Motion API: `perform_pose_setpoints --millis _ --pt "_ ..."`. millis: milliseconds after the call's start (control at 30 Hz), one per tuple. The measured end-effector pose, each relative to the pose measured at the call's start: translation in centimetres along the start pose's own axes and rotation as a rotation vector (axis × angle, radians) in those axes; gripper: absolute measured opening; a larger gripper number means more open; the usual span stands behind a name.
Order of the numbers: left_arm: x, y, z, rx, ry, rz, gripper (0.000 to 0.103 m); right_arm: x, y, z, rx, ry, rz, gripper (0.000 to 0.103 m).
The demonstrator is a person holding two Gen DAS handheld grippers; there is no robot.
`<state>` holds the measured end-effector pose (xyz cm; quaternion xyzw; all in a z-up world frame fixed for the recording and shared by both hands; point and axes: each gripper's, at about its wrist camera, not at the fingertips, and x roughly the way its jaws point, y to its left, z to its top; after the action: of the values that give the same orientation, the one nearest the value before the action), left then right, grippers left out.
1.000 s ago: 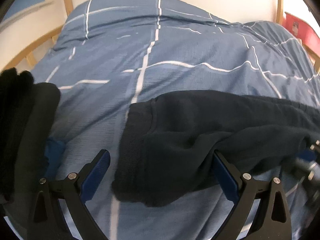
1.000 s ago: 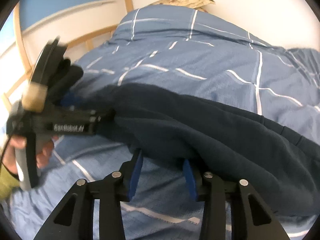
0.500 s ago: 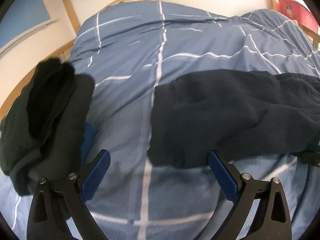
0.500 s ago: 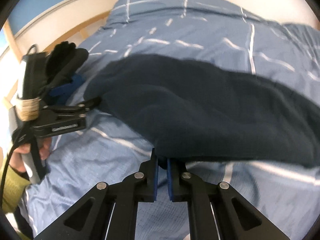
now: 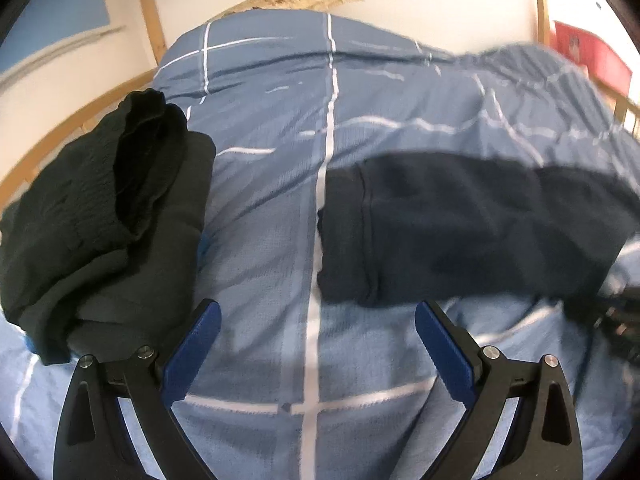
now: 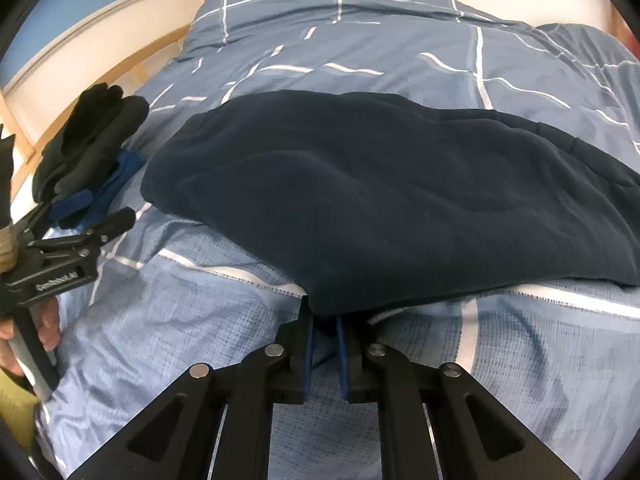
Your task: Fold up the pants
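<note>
Right gripper is clamped on the near hem of the navy pants, pads nearly together with cloth pinched between them; a second ago its jaws stood apart at that edge. Left gripper is wide open and empty above the blue checked duvet; it has pulled back from the pants, whose cuff end a second ago lay bunched between its fingers and now lies flat ahead of them. More of the dark green folded garment shows at left. Pants lie across the duvet.
</note>
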<state>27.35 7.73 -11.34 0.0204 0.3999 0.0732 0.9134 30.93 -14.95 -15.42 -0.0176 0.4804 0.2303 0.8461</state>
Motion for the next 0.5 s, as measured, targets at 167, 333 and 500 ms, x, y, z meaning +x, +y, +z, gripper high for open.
perform_pose_setpoints --millis 167,333,500 --pt "1.3 0.5 1.5 -0.047 -0.026 -0.054 0.078 0.0 -0.1 0.0 0.044 -0.008 -0.014 0.011" --pt "3.1 -0.4 2.4 -0.058 -0.014 -0.013 0.081 0.3 -0.2 -0.2 0.060 -0.016 -0.013 0.012" --pt "3.7 -1.3 3.3 -0.073 -0.008 0.020 0.086 0.3 -0.5 -0.3 0.070 -0.018 0.000 0.012"
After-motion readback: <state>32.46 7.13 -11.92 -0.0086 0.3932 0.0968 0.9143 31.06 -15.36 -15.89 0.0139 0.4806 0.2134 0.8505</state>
